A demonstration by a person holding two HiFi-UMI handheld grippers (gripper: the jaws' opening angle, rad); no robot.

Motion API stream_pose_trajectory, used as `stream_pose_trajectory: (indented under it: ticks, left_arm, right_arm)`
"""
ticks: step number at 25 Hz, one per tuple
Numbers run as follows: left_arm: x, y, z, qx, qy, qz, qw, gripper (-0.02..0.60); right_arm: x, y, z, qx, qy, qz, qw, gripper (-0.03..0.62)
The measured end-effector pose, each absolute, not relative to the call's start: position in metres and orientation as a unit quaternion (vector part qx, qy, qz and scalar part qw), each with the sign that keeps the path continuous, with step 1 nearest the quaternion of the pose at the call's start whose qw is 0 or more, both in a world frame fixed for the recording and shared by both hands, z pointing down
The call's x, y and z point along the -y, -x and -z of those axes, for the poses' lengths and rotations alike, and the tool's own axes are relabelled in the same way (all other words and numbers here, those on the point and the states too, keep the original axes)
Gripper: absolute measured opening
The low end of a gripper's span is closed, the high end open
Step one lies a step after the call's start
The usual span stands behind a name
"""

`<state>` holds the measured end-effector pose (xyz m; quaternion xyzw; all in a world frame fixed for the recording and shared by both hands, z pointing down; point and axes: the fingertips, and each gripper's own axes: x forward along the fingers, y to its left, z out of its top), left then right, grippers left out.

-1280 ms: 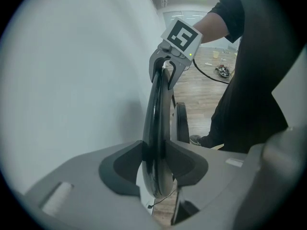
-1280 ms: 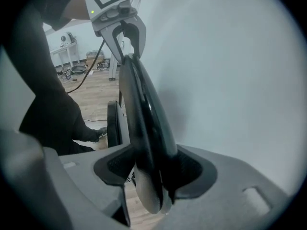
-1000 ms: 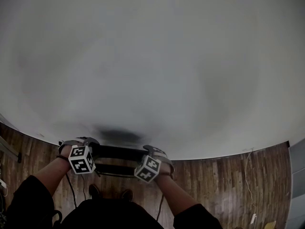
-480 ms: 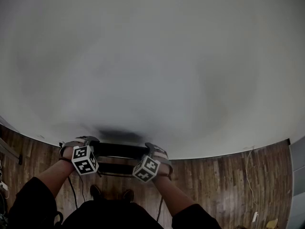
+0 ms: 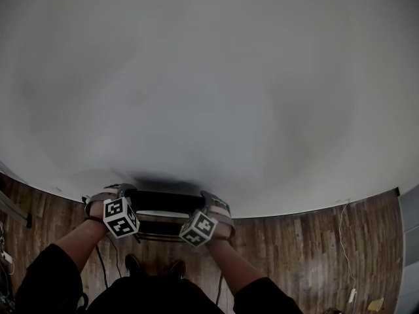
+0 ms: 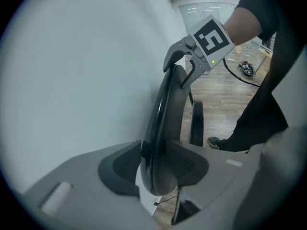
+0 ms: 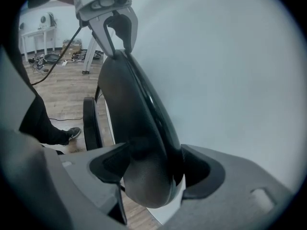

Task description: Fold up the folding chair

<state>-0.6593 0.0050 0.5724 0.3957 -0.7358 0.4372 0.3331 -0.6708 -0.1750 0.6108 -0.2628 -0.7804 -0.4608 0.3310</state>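
White matt wall (image 5: 209, 77) fills most of the head view, smooth and bare. Below it runs a floor (image 5: 314, 241) of brown wooden boards with a streaky grain, and a thin pale cable (image 5: 340, 224) trails across them at the right.

Against the foot of the wall stands the folding chair (image 5: 163, 203), black, upright and flat to the wall. Its backrest (image 7: 129, 99) is a curved plastic panel, dull on its broad face and glossy along the rim, with rounded corners. A second dark, narrow padded panel (image 6: 196, 123) stands just behind it.

The left gripper (image 6: 160, 164) is clamped on one end of the backrest's top edge, its grey pads (image 6: 189, 166) pressed to both faces. The right gripper (image 7: 148, 169) is at the other end. Its jaws are opening, with the backrest between them.

Black sleeves and a dark shoe (image 6: 218, 142) show near the chair.
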Motion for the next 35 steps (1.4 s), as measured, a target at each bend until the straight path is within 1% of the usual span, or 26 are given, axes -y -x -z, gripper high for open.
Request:
stream_pose_trajectory:
  ticks: [21,25,35]
  left_arm:
    - [-0.008,0.69,-0.573,0.748,-0.361,-0.452,0.325,0.153]
    - [-0.009,0.696,-0.572,0.755,-0.351,-0.454,0.318,0.14]
    - [-0.015,0.701,-0.571,0.758,-0.344,-0.46,0.308,0.078]
  right_arm:
    - [0.175,0.702,-0.612,0.786,0.231,0.486,0.304,0.331]
    - [0.175,0.707,-0.615,0.787,0.227,0.485,0.305,0.334]
    - [0.176,0.718,-0.611,0.79,0.206,0.496,0.295,0.337]
